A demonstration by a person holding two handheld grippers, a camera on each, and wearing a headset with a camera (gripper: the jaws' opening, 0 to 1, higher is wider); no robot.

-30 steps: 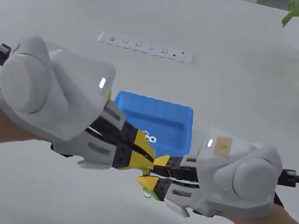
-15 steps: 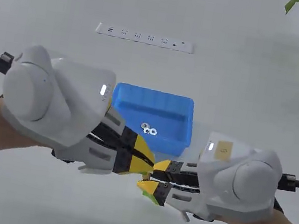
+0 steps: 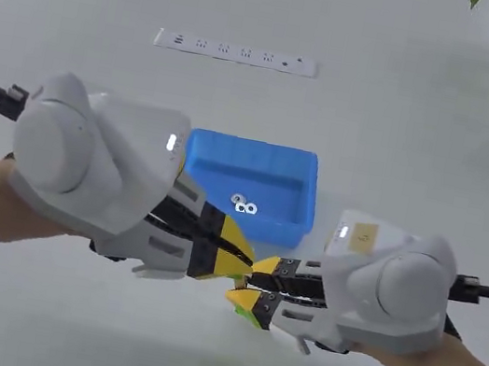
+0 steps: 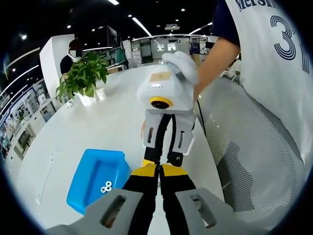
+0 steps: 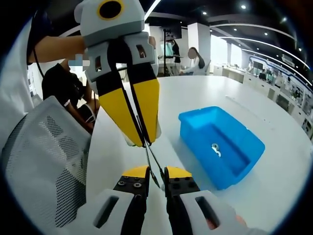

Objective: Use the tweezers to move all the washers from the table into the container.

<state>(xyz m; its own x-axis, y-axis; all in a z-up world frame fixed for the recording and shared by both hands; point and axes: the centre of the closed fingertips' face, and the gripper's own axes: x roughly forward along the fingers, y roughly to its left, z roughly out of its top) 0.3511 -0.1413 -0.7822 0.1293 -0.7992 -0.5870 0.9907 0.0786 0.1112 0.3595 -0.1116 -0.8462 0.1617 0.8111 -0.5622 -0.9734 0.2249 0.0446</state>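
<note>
Left tool (image 3: 243,261) clenched on tweezers (image 5: 151,164); right tool (image 3: 241,292) flanks their tips, grip unclear; washers (image 3: 242,205) in bin (image 3: 251,145) beyond both

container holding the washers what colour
The container is blue; clearest in the head view.

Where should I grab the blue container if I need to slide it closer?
Pinch the rim of the container's short wall at the head view's right, coming straight down, one jaw inside and one outside. Its walls are thin and upright, the top is open, and the washers lie away from that wall.
</note>
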